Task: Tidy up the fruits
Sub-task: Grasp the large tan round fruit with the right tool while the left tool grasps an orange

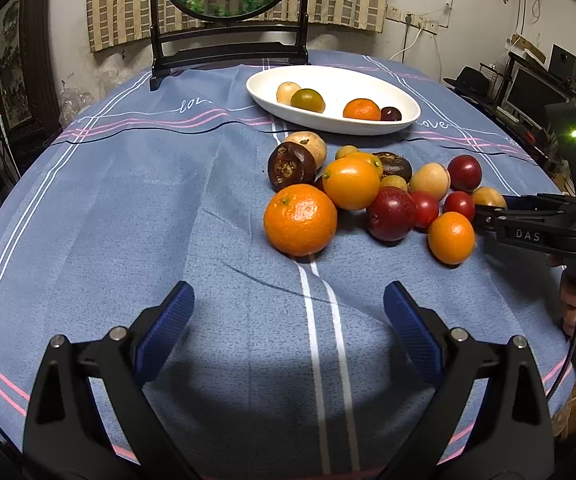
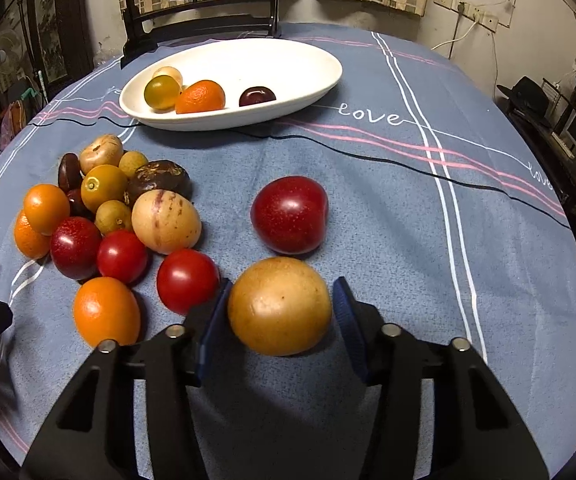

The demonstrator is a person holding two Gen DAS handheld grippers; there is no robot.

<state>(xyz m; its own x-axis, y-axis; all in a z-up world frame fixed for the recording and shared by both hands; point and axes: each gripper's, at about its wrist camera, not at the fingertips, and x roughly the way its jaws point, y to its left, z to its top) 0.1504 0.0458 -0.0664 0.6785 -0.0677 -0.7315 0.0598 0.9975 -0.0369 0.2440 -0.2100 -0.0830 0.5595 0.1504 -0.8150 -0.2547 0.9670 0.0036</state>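
A white oval dish (image 1: 368, 126) (image 2: 308, 80) at the back of the table holds several fruits. A pile of loose fruits lies on the cloth: a big orange (image 1: 300, 220), red plums, tomatoes, yellow and brown fruits. My right gripper (image 2: 279, 304) has its blue pads either side of a tan round fruit (image 2: 279, 306) that rests on the cloth; the left pad touches it, a small gap shows at the right. A red plum (image 2: 290, 214) lies just beyond. My left gripper (image 1: 288, 320) is open and empty above bare cloth, short of the big orange.
A blue striped tablecloth (image 1: 127, 200) covers the round table. A dark wooden stand (image 1: 227, 52) with a round fish picture is behind the dish. The right gripper's body (image 1: 528, 224) reaches in at the pile's right side. Shelves and a monitor stand to the right.
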